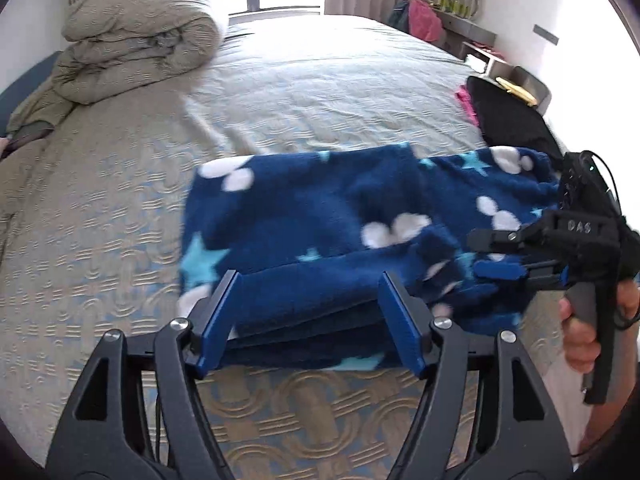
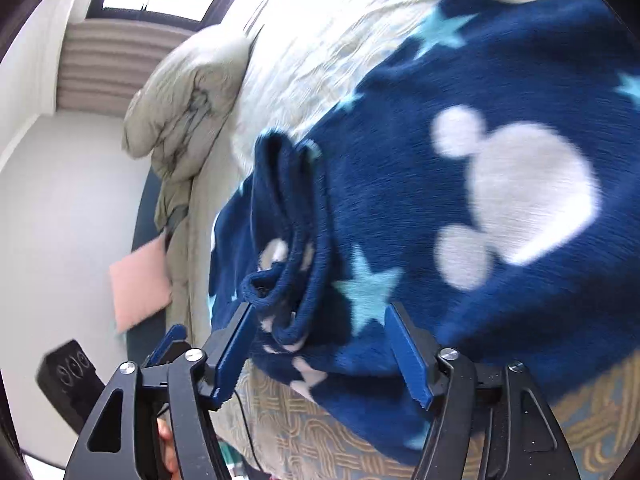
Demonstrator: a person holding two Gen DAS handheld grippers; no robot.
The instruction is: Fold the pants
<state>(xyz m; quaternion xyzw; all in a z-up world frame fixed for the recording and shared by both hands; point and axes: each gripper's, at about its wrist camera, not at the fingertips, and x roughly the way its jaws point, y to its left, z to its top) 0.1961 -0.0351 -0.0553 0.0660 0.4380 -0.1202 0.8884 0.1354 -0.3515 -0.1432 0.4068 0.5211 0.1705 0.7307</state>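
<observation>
On the bed [image 1: 120, 240], the pants [image 1: 320, 220] lie folded into a blue bundle. Left gripper [image 1: 310, 320] and right gripper [image 2: 320, 344] both hold their jaws spread, gripping nothing. Loose cuffs at the bundle's edge could flop open if nudged. A rolled duvet [image 1: 136, 40] sits near the window.

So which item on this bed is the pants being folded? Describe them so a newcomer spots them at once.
Start at the wide beige bed. At its near edge, before both grippers, lie the folded pants. They alone are navy fleece with white mouse-heads and pale-blue stars, unlike the beige rolled duvet.
</observation>
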